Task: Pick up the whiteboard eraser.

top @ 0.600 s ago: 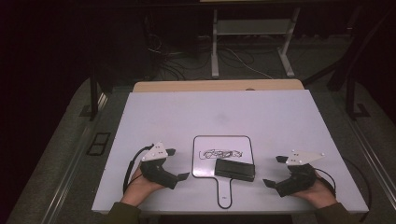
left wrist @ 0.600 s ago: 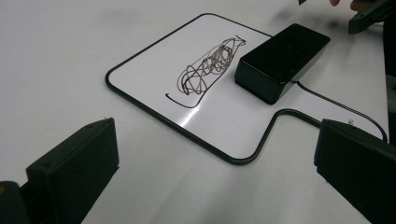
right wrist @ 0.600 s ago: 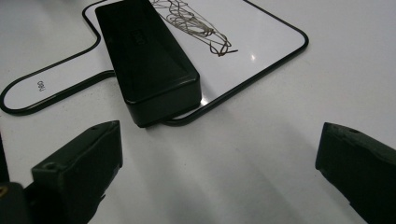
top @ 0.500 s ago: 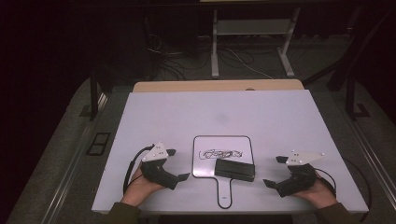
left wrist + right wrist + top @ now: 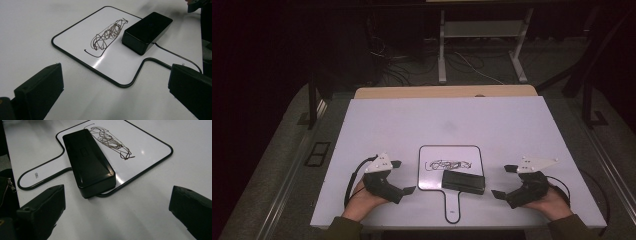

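White and wide, the table point(image 5: 412, 130) carries a small whiteboard point(image 5: 434, 172) with a black rim and a short handle that points toward the person. On the whiteboard there is a dark scribble point(image 5: 448, 164), a tangle of loops. A black eraser point(image 5: 463, 182) lies flat on the whiteboard, just beside the scribble, on the side nearer to the handle; one end of the eraser reaches the rim of the whiteboard.

To the left of the whiteboard the left gripper point(image 5: 403, 176) rests low on the table in the person's hand. Its jaws stand wide apart and hold nothing, and they face the whiteboard. To the right of the whiteboard the right gripper point(image 5: 504, 181) is also low on the table, in the other hand. Its jaws are wide apart too, empty, and turned toward the eraser. Both grippers are near the whiteboard but do not touch it.
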